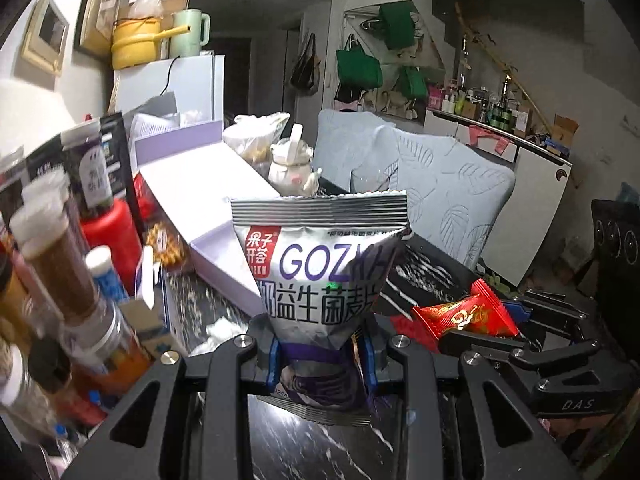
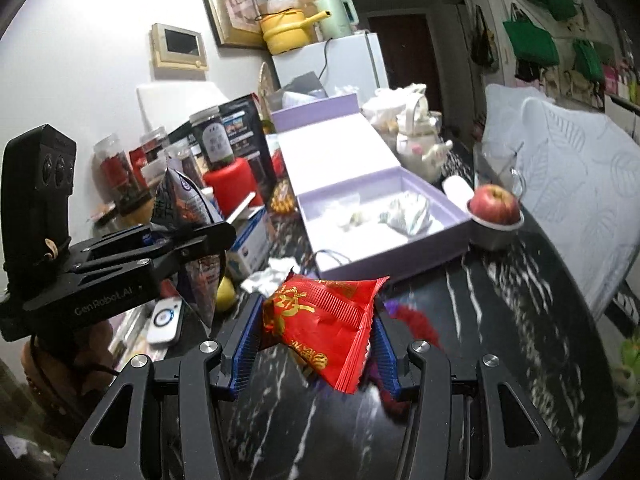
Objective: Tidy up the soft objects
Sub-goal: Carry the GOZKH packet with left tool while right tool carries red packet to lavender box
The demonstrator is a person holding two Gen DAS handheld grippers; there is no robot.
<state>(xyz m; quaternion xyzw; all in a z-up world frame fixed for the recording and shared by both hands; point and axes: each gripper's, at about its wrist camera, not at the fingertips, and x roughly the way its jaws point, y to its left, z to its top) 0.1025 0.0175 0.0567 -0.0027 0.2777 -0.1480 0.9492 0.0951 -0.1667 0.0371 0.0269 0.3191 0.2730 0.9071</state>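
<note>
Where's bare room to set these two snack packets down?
Free: inside the open lilac box between its white scraps and crumpled wrapper, and black marble tabletop right of it, below the red apple. Crowded: the jars to the left.

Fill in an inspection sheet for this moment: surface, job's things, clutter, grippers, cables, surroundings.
Surface: black marble-pattern table, crowded along its left side.
Job's things: silver snack pouch and red snack packet, both lifted off the table; open lilac box holding crumpled wrappers.
Clutter: jars, red bottle, teapot, apple in a bowl, crumpled tissue.
Grippers: left gripper shut on the pouch; right gripper shut on the packet.
Cables: one black cord down the white fridge.
Surroundings: padded chairs, green bags on the wall.
</note>
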